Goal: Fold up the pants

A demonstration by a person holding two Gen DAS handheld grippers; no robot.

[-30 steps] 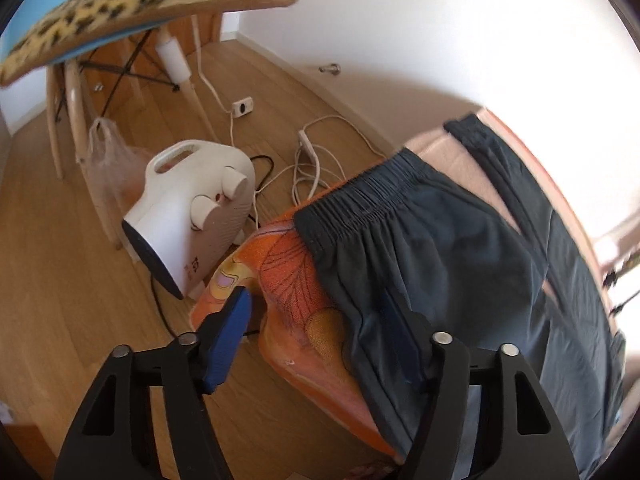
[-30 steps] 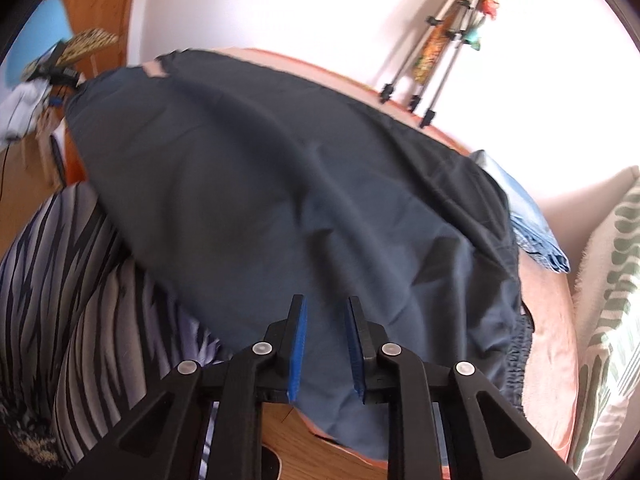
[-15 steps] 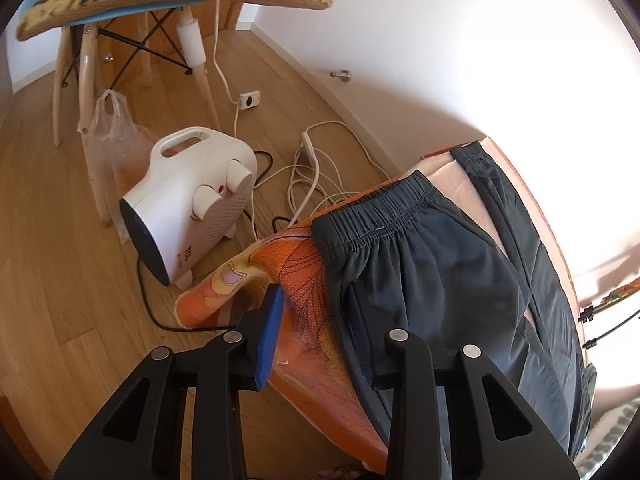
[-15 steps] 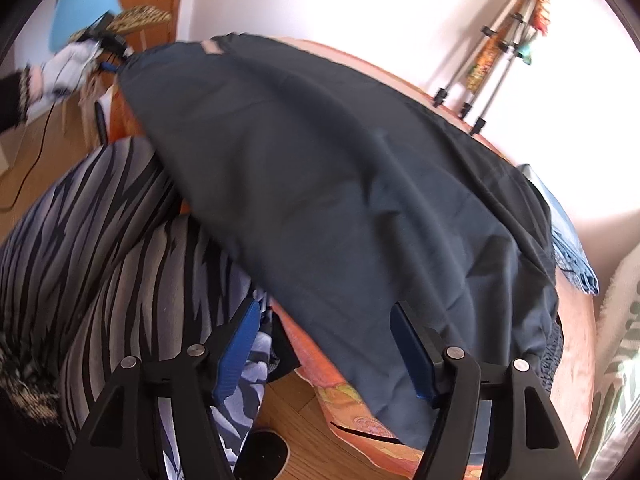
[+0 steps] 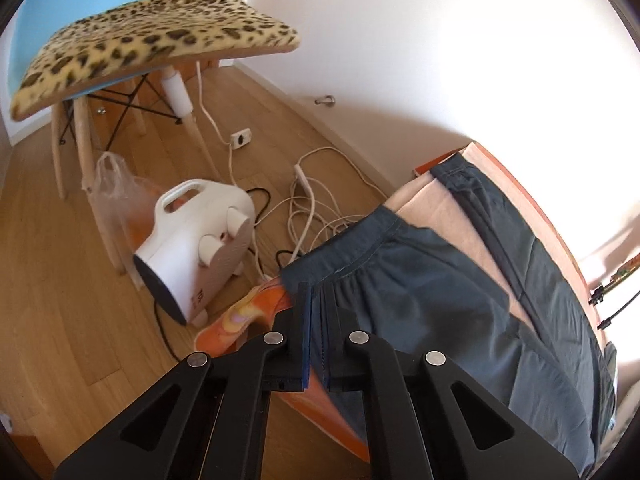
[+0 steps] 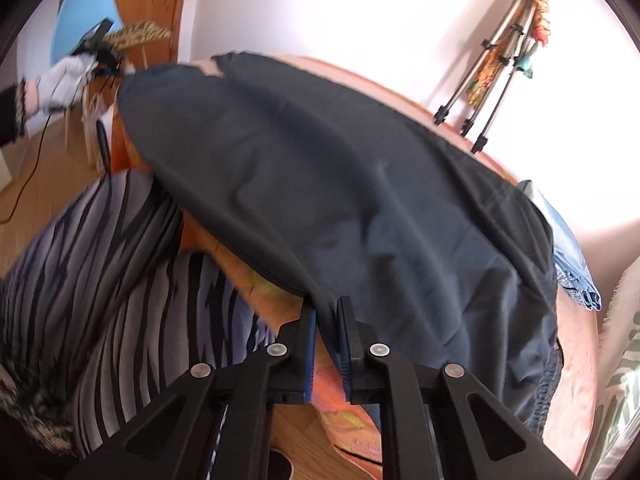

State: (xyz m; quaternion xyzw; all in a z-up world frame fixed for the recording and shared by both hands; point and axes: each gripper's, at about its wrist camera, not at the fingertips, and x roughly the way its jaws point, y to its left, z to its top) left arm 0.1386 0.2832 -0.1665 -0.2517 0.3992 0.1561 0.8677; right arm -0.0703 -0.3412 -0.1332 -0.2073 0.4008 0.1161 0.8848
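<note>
Dark grey pants (image 5: pixel 460 300) lie spread on a bed with an orange patterned cover (image 5: pixel 240 316). Their elastic waistband (image 5: pixel 340 248) hangs at the bed's near corner. My left gripper (image 5: pixel 318 312) is shut on the waistband corner. In the right wrist view the pants (image 6: pixel 340 184) stretch across the bed, and my right gripper (image 6: pixel 326 320) is shut on their near edge. The gloved hand holding the left gripper (image 6: pixel 64 76) shows far left at the pants' other end.
A white fan heater (image 5: pixel 192 248), tangled white cables (image 5: pixel 316 200) and a leopard-print chair (image 5: pixel 140 40) stand on the wood floor. The person's striped clothing (image 6: pixel 100 272) fills the lower left. A tripod (image 6: pixel 496 68), folded blue jeans (image 6: pixel 572 264) and a pillow (image 6: pixel 624 380) lie beyond.
Both grippers were open half a second ago and have closed on the pants, the left on the waistband corner, the right on the near edge.
</note>
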